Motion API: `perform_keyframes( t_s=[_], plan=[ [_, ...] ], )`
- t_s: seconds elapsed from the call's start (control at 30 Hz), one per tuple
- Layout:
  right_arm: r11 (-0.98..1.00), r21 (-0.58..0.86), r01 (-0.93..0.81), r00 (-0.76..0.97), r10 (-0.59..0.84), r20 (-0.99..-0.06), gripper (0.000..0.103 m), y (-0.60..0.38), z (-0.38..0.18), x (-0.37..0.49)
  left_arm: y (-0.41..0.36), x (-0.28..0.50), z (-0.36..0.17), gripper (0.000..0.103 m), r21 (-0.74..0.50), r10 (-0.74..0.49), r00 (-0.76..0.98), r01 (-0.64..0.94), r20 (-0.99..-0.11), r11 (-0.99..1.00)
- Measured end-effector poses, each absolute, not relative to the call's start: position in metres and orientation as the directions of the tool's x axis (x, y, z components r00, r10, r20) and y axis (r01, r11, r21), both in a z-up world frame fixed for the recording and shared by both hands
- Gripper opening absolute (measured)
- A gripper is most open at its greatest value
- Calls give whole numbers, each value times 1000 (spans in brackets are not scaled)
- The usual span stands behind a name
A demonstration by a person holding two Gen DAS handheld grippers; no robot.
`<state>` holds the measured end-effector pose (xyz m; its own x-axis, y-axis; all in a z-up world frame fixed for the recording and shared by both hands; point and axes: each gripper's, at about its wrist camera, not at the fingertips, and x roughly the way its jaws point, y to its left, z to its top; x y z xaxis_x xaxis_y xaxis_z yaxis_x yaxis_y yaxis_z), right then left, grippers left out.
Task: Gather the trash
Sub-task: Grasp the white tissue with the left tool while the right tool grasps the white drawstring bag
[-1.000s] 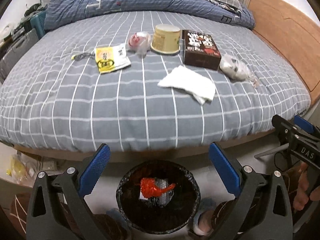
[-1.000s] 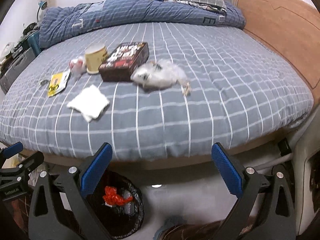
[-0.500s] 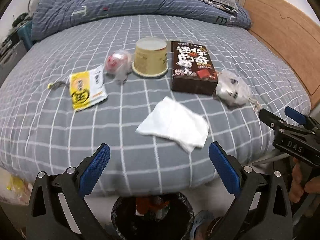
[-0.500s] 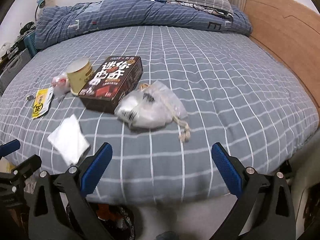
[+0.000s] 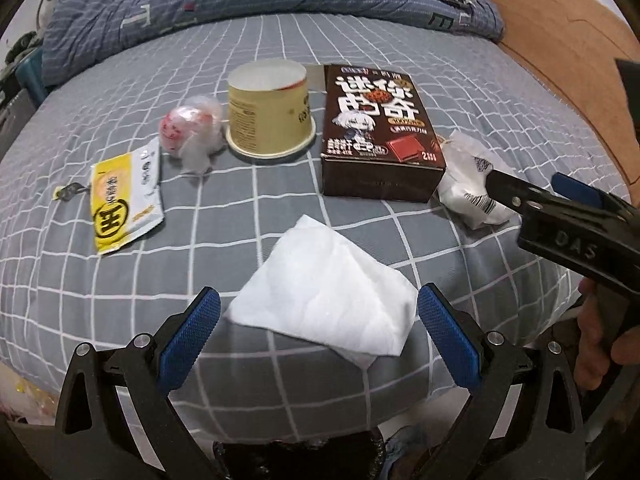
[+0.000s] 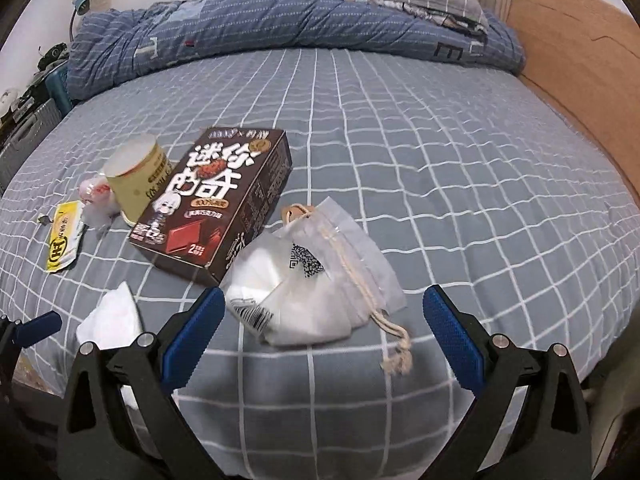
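- Left tongs gape wide around the tissue, not yet gripping
- Right tongs gape wide over the bag, empty
- Box, cup, wrapper and sachet all lie uncollected on the bed

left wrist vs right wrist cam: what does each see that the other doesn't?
Left wrist only: a hand gripping the right tongs, and the bin rim at the bottom edge.
Right wrist only: the clear drawstring bag in full, cord included.
Both: white tissue, brown snack box, upturned paper cup, yellow sachet, pink wrapped ball, all on the checked bed.
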<state>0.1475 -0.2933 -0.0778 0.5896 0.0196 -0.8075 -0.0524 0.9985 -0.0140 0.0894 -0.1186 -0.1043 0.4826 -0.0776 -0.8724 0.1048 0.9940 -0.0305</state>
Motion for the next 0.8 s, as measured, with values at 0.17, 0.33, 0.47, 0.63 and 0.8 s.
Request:
perform_keyframes(
  t_s=[0.17, 0.33, 0.47, 0.63, 0.8],
  plan=[
    [998, -8, -66, 560, 30, -828, 92, -291, -96, 159, -124, 100, -121, 96, -37, -82, 452, 106, -888, 994],
    [994, -13, -105, 543, 47, -838, 77, -285, -110, 163, -129, 102, -131, 91, -21, -67, 438, 111, -896, 994],
    [992, -5, -126, 538, 64, -841, 67, -282, -112, 162, -129, 103, -134, 79, -23, -69, 437, 109, -897, 994],
    [988, 33, -149, 519, 106, -848, 56, -284, -118, 162, -129, 99, -133, 54, -18, -63, 451, 104, -890, 994],
    [988, 48, -146, 519, 118, -846, 52, -285, -118, 161, -125, 98, -131, 39, -24, -66, 458, 97, -887, 995]
  ],
)
